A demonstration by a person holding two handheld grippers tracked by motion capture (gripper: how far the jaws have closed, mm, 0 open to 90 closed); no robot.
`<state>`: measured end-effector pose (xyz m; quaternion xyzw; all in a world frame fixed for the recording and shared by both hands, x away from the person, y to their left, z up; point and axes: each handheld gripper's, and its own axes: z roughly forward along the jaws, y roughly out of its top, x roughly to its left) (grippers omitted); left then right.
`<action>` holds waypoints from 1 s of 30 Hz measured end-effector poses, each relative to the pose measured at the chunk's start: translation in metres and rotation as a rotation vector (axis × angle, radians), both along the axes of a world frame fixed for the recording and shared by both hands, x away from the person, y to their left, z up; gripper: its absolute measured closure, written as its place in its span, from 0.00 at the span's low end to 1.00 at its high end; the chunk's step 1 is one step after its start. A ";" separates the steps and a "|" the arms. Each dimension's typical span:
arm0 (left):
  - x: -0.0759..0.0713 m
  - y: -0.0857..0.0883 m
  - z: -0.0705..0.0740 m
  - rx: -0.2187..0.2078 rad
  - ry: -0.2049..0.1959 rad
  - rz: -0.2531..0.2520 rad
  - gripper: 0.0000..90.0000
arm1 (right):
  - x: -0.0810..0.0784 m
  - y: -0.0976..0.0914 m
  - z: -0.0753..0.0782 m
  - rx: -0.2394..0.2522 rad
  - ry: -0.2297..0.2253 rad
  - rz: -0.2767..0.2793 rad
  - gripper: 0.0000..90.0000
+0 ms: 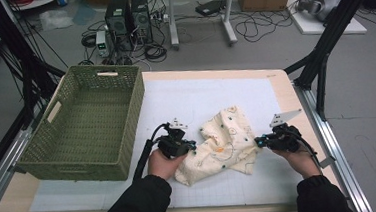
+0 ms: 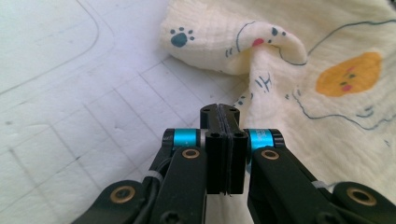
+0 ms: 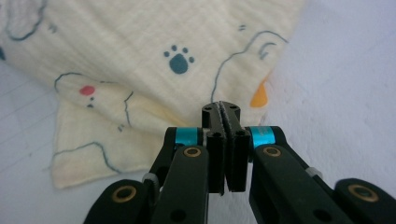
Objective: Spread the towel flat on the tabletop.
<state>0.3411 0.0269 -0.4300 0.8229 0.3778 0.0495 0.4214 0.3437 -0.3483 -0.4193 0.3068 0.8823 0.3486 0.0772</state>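
Note:
A cream cloth (image 1: 227, 142) printed with paw marks and cartoon animals lies crumpled on the white gridded mat (image 1: 200, 92), right of centre. My left gripper (image 1: 193, 145) sits at the cloth's left edge and my right gripper (image 1: 258, 141) at its right edge. In the left gripper view, the left gripper (image 2: 219, 109) has its jaws pressed together just short of a raised fold of the cloth (image 2: 327, 70). The right gripper (image 3: 221, 108) likewise stands shut in front of the cloth (image 3: 140, 56). I see no fabric between either pair of jaws.
A green woven basket (image 1: 137, 107) with nothing in it stands at the table's left, close to my left hand. Black frame posts (image 1: 322, 51) rise at the table's right and left. Computers (image 1: 128, 17) and cables lie on the floor beyond the far edge.

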 end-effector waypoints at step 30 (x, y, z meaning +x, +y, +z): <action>0.010 -0.002 -0.007 0.018 0.033 -0.011 1.00 | 0.040 0.036 -0.014 -0.039 0.009 -0.020 0.94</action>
